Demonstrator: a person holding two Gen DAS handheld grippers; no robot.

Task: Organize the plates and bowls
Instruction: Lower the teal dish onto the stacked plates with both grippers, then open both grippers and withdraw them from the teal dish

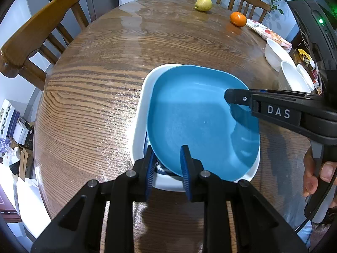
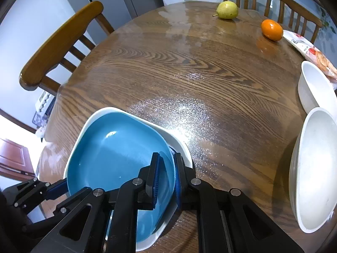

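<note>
A blue plate (image 1: 193, 116) (image 2: 113, 154) lies in a larger white plate (image 1: 140, 113) (image 2: 147, 124) on the round wooden table (image 1: 101, 80). A dark patterned edge shows between the two plates. My left gripper (image 1: 167, 154) straddles the blue plate's near rim, one pad above and one below, with slack around the rim. In the right wrist view the left gripper (image 2: 61, 186) sits at the plate's left edge. My right gripper (image 2: 166, 158) is shut on the opposite rim, and the left wrist view shows it (image 1: 228, 98) from the side. Three white bowls (image 1: 276, 54) (image 2: 313, 168) stand at the right.
A pear (image 1: 203, 4) (image 2: 227, 10) and an orange (image 1: 238, 19) (image 2: 271, 29) lie at the far side, a snack packet (image 1: 267, 31) beside them. Wooden chairs (image 1: 35, 33) ring the table. A person's hand (image 1: 316, 175) holds the right gripper's handle.
</note>
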